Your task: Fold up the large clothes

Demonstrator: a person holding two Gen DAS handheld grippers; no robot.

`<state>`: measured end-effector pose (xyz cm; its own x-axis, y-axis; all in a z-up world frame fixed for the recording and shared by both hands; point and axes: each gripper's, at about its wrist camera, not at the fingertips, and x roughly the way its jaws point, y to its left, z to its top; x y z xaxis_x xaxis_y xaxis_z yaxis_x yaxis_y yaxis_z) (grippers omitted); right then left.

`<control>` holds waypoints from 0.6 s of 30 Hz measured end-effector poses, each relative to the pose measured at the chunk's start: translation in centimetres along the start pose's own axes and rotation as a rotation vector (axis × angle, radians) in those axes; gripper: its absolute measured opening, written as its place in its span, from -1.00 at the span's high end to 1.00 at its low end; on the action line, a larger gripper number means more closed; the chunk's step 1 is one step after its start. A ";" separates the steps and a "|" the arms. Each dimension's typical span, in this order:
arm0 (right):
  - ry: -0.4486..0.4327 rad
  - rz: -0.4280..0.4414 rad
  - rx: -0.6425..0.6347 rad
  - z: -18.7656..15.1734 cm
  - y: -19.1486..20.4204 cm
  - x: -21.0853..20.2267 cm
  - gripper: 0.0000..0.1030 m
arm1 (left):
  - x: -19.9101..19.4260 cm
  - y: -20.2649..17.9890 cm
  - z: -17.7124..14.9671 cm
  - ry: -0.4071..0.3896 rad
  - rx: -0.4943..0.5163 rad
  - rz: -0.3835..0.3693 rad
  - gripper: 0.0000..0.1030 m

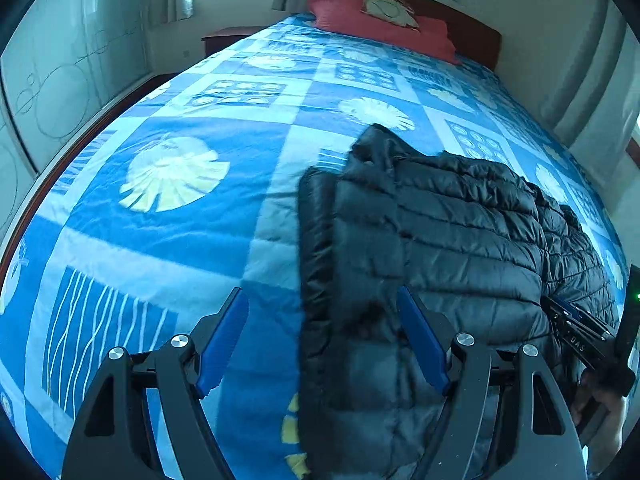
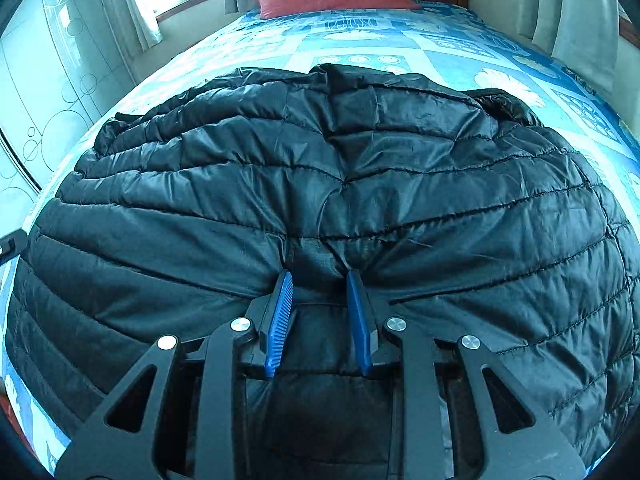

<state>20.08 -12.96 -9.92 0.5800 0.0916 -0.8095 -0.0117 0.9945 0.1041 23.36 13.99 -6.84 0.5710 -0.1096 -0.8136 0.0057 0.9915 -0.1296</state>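
Observation:
A black quilted puffer jacket (image 2: 320, 184) lies spread on the bed. In the right wrist view my right gripper (image 2: 319, 276) is shut on a pinched ridge of the jacket's fabric, and puckers radiate from the blue pads. In the left wrist view my left gripper (image 1: 321, 294) stands open wide over the jacket's (image 1: 440, 232) left edge. Its left finger is above the bedspread and its right finger above the jacket, and neither pad presses on cloth. The right gripper (image 1: 576, 320) shows at the far right of that view, on the jacket.
The bed carries a blue patterned bedspread (image 1: 168, 220). A red pillow (image 1: 380, 24) with a small cushion on it rests against the wooden headboard. A pale wardrobe (image 1: 52, 92) stands left of the bed, curtains hang at both sides, and a person's hand (image 1: 600, 408) is at the lower right.

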 end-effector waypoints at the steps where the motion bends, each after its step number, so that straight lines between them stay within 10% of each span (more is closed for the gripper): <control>1: 0.000 -0.002 -0.001 0.0 0.1 0.0 0.46 | 0.4 -0.3 0.1 0.008 0.011 0.005 -0.46; 18: -0.030 -0.006 -0.003 -1.0 0.5 0.1 0.46 | 7.5 -2.2 0.9 0.172 0.038 -0.110 -0.65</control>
<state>19.34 -12.45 -10.48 0.6045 0.0841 -0.7922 -0.0105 0.9952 0.0976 28.40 11.01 -12.14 0.4167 -0.2241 -0.8810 0.0927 0.9746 -0.2041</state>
